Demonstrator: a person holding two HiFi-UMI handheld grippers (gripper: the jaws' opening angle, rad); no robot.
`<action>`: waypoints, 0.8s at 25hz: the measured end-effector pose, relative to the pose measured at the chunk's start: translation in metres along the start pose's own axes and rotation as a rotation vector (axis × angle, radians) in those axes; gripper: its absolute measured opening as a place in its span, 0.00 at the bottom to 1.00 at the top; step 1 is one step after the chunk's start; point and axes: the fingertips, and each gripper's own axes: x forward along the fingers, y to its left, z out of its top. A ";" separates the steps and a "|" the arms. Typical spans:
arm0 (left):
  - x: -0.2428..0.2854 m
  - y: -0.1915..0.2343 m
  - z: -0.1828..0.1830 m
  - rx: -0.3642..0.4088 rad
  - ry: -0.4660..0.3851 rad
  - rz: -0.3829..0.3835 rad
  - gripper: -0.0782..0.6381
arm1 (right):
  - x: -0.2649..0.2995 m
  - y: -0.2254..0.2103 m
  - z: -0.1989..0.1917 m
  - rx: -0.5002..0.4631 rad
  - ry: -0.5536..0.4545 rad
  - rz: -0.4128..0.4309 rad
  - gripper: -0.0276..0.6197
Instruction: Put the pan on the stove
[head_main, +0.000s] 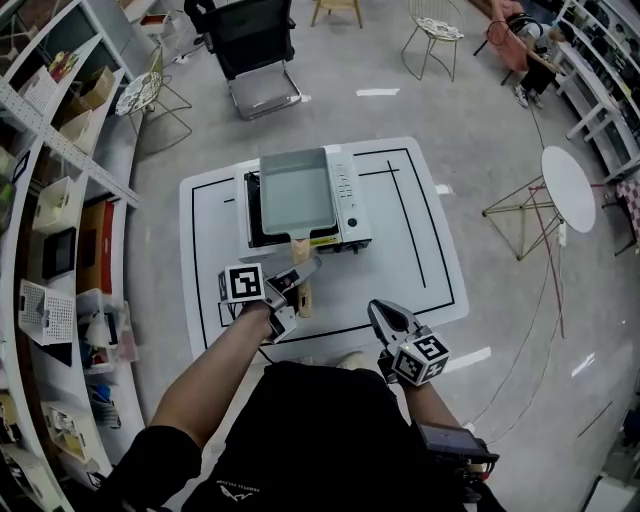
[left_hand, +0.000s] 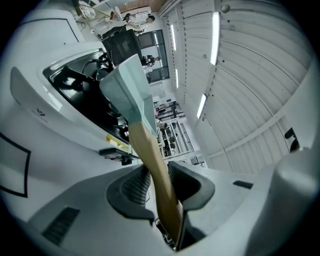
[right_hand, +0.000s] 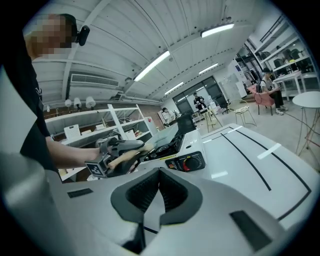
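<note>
Seeing pan (head_main: 297, 190) on the stove (head_main: 352, 205), bare table (head_main: 410, 270) open all round. Gripping its wooden handle (left_hand: 155, 165) with left tongs (head_main: 305, 270), seemingly snug, forearm (head_main: 215, 365) stretched forward; right tongs (head_main: 385, 318) shut and empty near the front edge.

Person's wearing a black short-sleeved tee (head_main: 310, 430) with tiny pale lettering (head_main: 240, 487) showing low on it. The left gripper (head_main: 303, 272) and right gripper (head_main: 381, 313) are both sporting smooth light-grey shells, with black ribbed pads (right_hand: 142, 192) lining the fingers (left_hand: 125, 192). The left cube (head_main: 243, 283) and right cube (head_main: 425, 358) are showing black-and-white square markers.
</note>
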 end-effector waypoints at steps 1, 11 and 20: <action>-0.001 0.003 0.003 0.000 -0.005 0.007 0.27 | 0.000 0.001 0.000 0.000 0.001 -0.001 0.08; -0.001 0.014 0.018 -0.020 -0.044 0.007 0.28 | -0.001 -0.001 -0.003 0.010 0.010 -0.016 0.08; -0.001 0.016 0.018 -0.026 -0.035 0.013 0.29 | -0.001 0.000 0.000 0.006 0.016 -0.013 0.08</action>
